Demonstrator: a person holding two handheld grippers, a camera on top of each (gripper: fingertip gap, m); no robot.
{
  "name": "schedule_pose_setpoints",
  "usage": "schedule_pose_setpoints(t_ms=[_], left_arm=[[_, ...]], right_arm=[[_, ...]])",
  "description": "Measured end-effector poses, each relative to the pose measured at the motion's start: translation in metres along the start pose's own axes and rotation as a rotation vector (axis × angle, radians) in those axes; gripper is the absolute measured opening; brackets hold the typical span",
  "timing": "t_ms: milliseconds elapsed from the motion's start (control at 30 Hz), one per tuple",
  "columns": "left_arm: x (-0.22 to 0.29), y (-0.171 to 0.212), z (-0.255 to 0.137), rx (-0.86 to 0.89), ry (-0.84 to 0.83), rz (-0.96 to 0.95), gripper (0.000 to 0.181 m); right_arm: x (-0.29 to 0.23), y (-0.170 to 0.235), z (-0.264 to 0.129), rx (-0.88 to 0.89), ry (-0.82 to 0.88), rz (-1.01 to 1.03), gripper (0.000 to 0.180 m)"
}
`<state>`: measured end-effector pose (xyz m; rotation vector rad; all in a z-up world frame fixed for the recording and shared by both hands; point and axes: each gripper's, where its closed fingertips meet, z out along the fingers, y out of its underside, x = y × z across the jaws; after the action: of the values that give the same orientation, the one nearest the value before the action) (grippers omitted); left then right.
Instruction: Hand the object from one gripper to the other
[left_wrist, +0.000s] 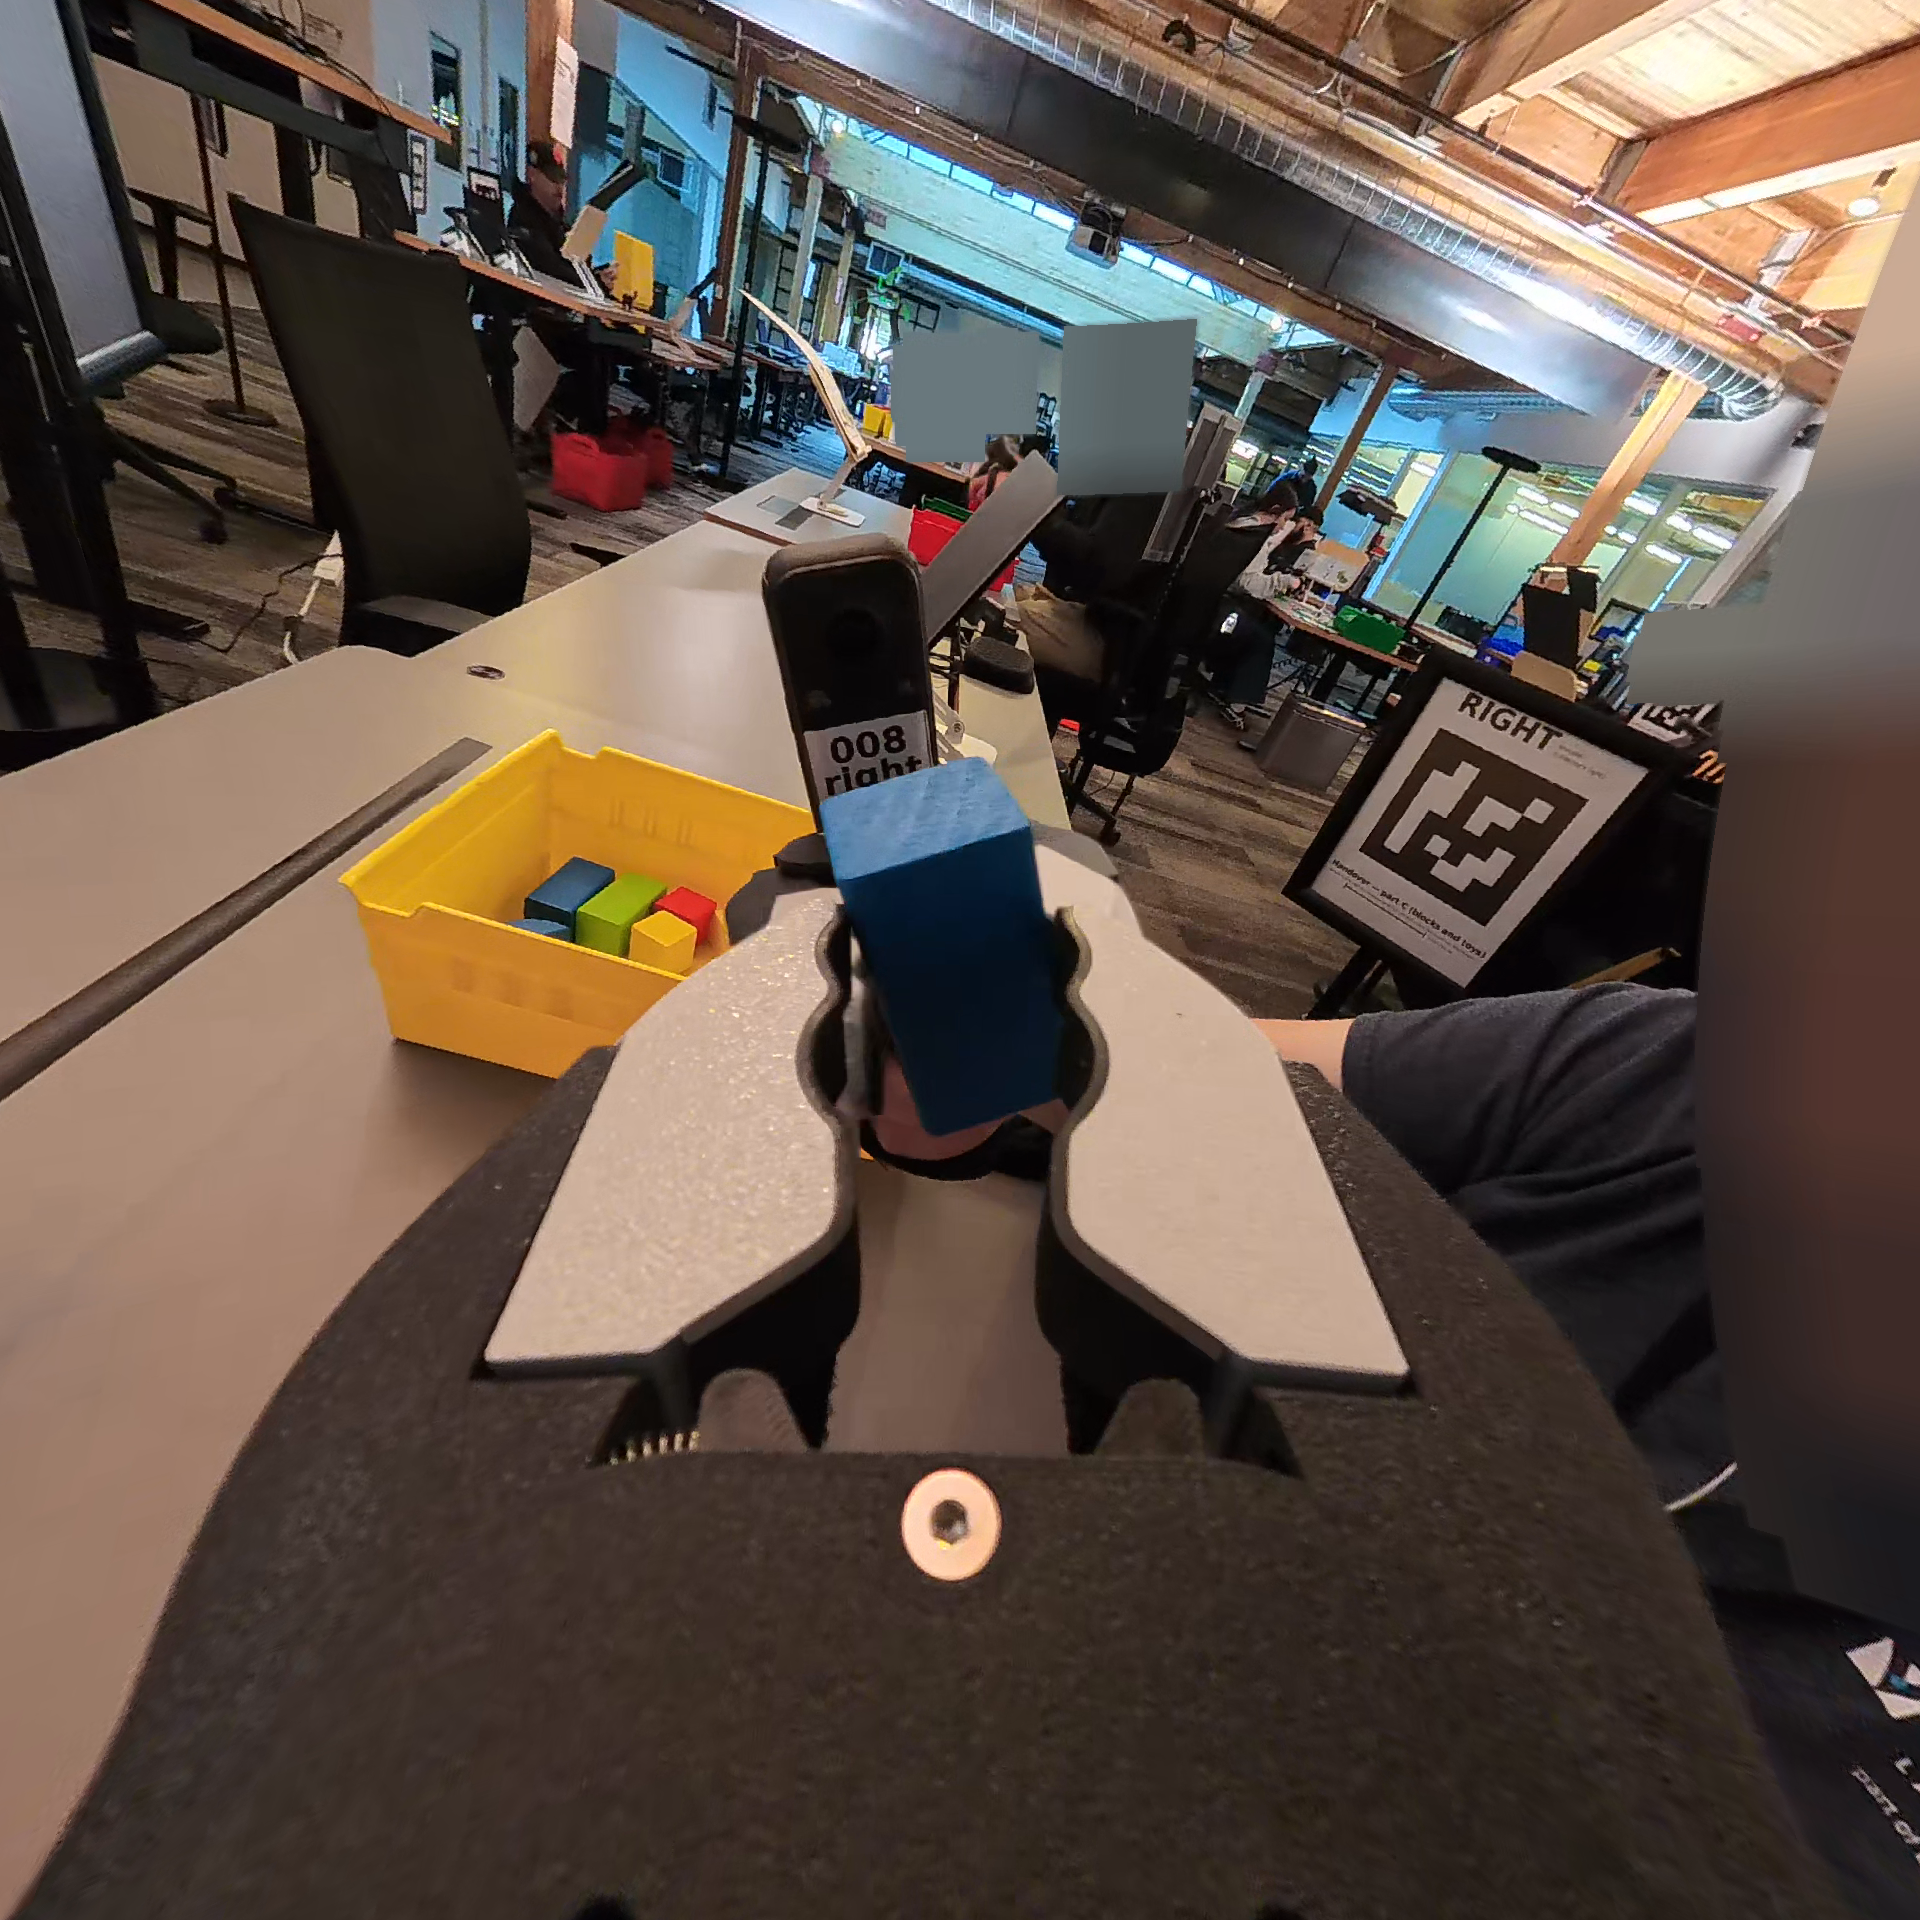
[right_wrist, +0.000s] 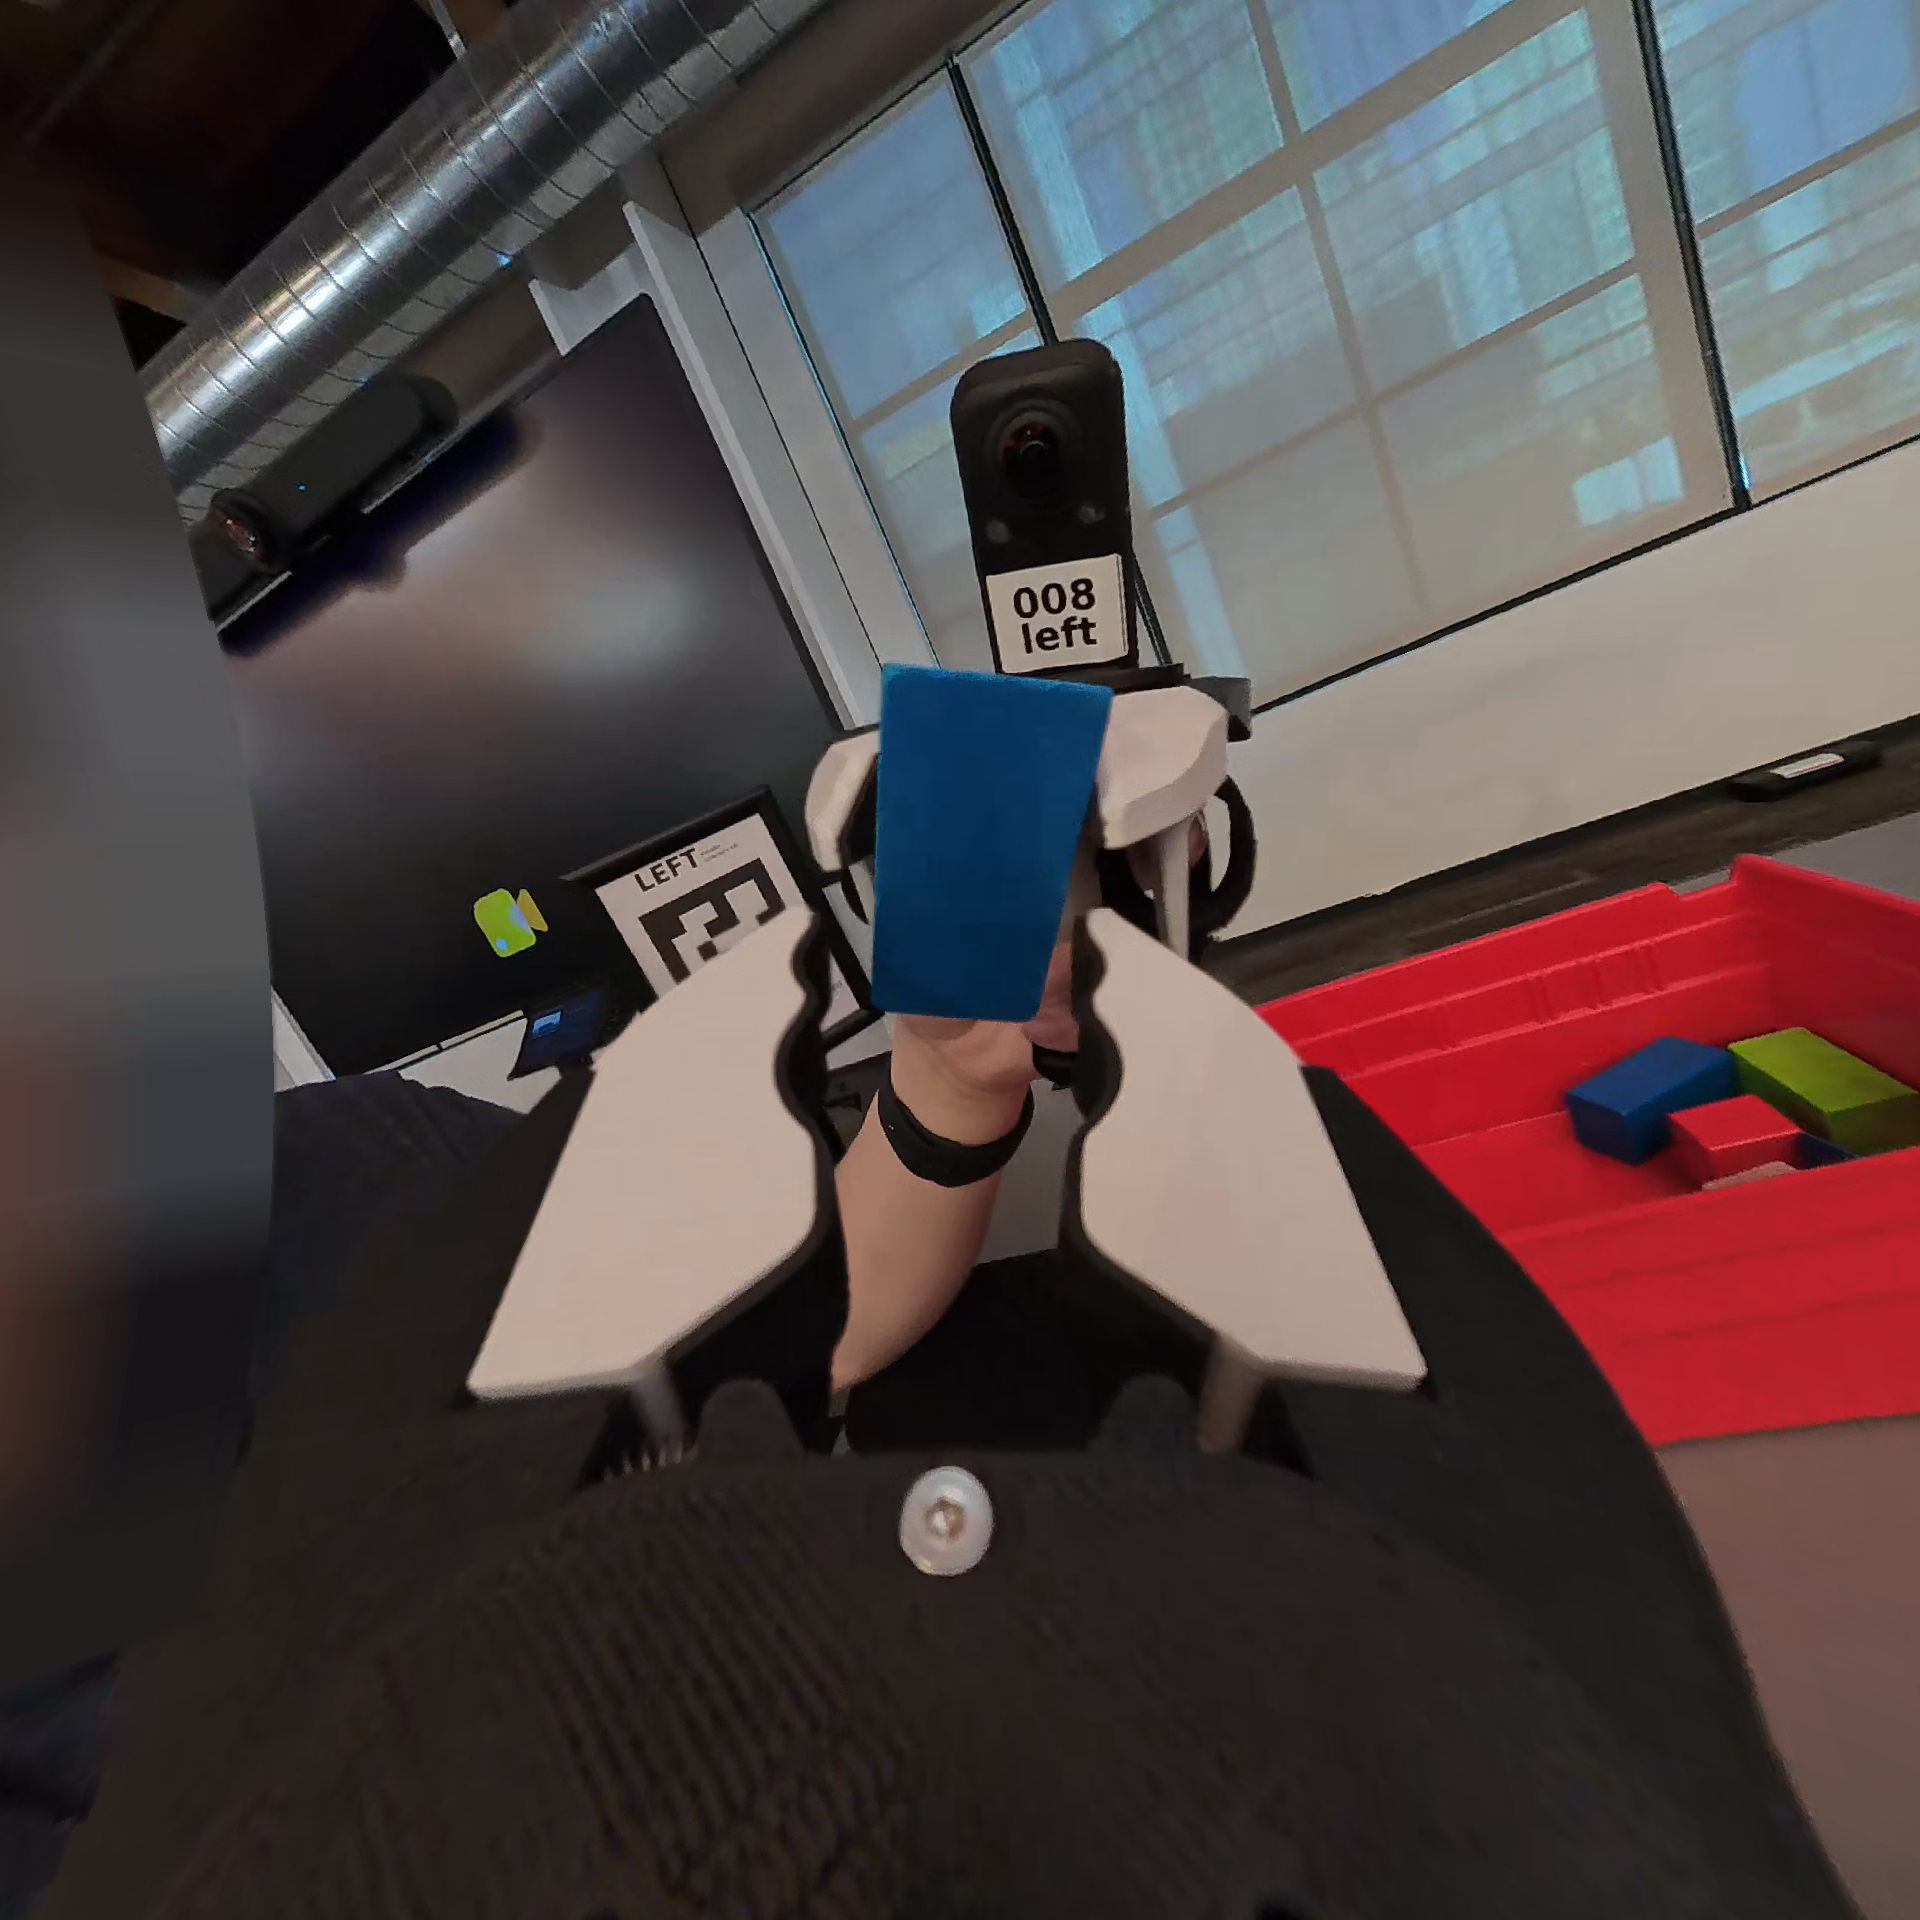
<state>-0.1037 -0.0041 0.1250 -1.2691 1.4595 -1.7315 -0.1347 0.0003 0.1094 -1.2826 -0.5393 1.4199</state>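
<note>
- The block (left_wrist: 940, 935) is in the air between your two tongs, above the table (left_wrist: 208, 1039), standing nearly upright with a slight tilt.
- Your left gripper (left_wrist: 951, 940) is clamped on it. Both fingers press the block's side faces around its middle, and the top stands clear above the tips.
- Your right gripper (right_wrist: 940, 966) faces the left one from the other side. Its jaws are apart, wider than the block. They flank the lower end, with a sliver of background showing between one finger and the block.
- I can't tell whether the other right finger already touches the block.
- I judge the step to be mid-handover: the receiver is in place around the block, but the giver alone carries it.
- The next move calls for closing the right jaws squarely on the lower end. Only once that grip is firm should you let the left fingers part and draw them back.
- Keep both tongs steady while closing. Releasing the left early would drop the block.
- Farther out, a yellow bin (left_wrist: 436, 935) and a red bin (right_wrist: 1558, 1247) sit on the table, each holding a few coloured blocks.
</note>
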Motion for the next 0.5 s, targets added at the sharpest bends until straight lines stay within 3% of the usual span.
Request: schedule_pose_setpoints(t_ms=[67,200,500], left_arm=[[0.002,0.000,0.001,0.003,0.011,0.008,0.036],[0.001,-0.002,-0.001,0.006,0.003,0.009,0.035],[-0.006,0.003,-0.002,-0.017,-0.011,-0.022,0.034]], right_arm=[[0.000,0.000,-0.001,0.001,0.003,-0.017,0.034],[0.002,-0.002,-0.003,-0.004,0.019,-0.037,0.033],[0.016,0.009,-0.007,-0.148,0.186,-0.283,0.034]])
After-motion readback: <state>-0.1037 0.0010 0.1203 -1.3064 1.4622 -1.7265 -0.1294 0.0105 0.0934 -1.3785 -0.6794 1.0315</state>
